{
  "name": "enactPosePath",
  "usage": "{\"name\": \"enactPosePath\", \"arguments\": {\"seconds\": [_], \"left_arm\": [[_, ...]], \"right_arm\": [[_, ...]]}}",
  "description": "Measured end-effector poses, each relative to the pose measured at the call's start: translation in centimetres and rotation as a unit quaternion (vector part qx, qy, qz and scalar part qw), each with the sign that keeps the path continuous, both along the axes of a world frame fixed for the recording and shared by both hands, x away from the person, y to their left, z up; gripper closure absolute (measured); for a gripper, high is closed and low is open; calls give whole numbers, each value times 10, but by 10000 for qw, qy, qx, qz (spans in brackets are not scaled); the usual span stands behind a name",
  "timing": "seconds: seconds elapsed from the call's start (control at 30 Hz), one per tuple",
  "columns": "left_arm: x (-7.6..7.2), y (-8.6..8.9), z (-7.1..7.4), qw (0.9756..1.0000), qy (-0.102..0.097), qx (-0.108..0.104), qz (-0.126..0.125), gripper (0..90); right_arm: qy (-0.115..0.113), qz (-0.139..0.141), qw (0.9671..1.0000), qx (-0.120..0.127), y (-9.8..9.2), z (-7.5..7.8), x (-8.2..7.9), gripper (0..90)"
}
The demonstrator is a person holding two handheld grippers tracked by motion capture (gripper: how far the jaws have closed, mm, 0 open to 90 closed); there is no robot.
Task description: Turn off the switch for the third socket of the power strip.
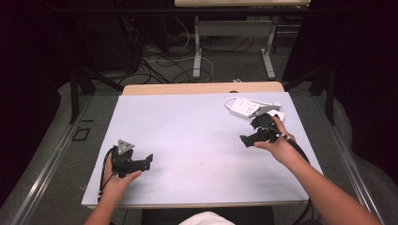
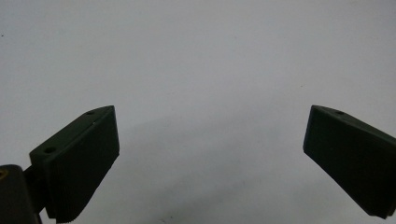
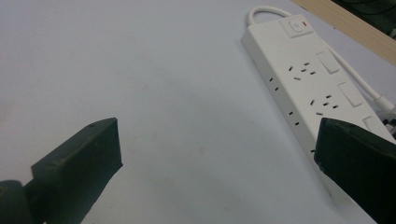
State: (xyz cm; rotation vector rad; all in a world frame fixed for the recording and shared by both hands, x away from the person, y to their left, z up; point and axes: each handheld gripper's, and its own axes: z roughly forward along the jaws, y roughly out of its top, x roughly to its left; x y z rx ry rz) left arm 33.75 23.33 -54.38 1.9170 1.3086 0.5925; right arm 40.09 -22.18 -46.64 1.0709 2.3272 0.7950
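At the desk's (image 1: 155, 122) far right corner lies the white power strip (image 3: 303, 79), long axis running away from the right hand-held gripper (image 3: 215, 163), whose jaws gape beside it, switch end farthest, while the left hand-held gripper (image 2: 210, 158) gapes over bare desk.

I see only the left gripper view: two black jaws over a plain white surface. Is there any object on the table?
Observer: Yes, a white power strip lies at the far right of the table.
Operator: Is the right tool near it?
Observer: The right tool is beside it, jaws wide apart, holding nothing.
Operator: Does the strip have a switch?
Observer: Yes, a button with a small red mark sits at the end where the white cord comes out.
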Motion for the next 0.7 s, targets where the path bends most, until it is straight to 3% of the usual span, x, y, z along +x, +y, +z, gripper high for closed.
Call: {"name": "enactPosePath", "arguments": {"seconds": [0.7], "left_arm": [[-1,-1,0,10000,4,8,-22,33]], "right_arm": [[-19,222,9995,224,16,-28,-37,13]]}}
